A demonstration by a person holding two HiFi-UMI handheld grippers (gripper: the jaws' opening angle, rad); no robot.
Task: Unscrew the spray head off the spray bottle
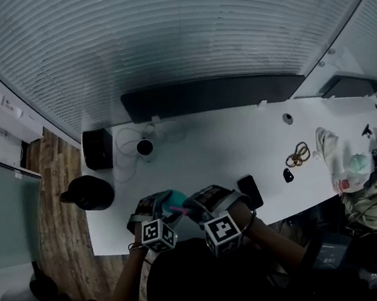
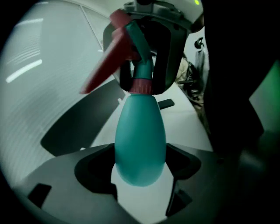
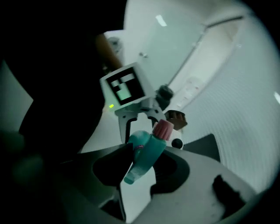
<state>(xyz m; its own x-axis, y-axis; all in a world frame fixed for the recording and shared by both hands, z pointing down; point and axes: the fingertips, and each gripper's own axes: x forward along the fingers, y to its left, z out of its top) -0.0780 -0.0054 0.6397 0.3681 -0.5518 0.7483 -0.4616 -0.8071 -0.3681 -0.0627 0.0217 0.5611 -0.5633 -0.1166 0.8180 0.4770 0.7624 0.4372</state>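
Note:
Both grippers hold a teal spray bottle (image 1: 173, 198) over the near edge of the white table (image 1: 231, 145). In the left gripper view, the bottle's round body (image 2: 140, 140) sits between the jaws of my left gripper (image 2: 141, 165), which is shut on it. Above it are the red collar (image 2: 141, 85) and the red trigger (image 2: 107, 61). In the right gripper view, the teal spray head (image 3: 142, 155) lies across my right gripper (image 3: 145, 161), shut on it, with the red collar (image 3: 164, 130) just beyond. My left gripper's marker cube (image 3: 124, 85) faces that camera.
On the table lie a black phone (image 1: 250, 190), a small black round object (image 1: 144, 147) with a cable, a black box (image 1: 97, 149), some rings (image 1: 299, 155) and a plastic bag (image 1: 339, 164). A black stool (image 1: 89, 193) stands on the wooden floor. A person sits at the right edge (image 1: 369, 203).

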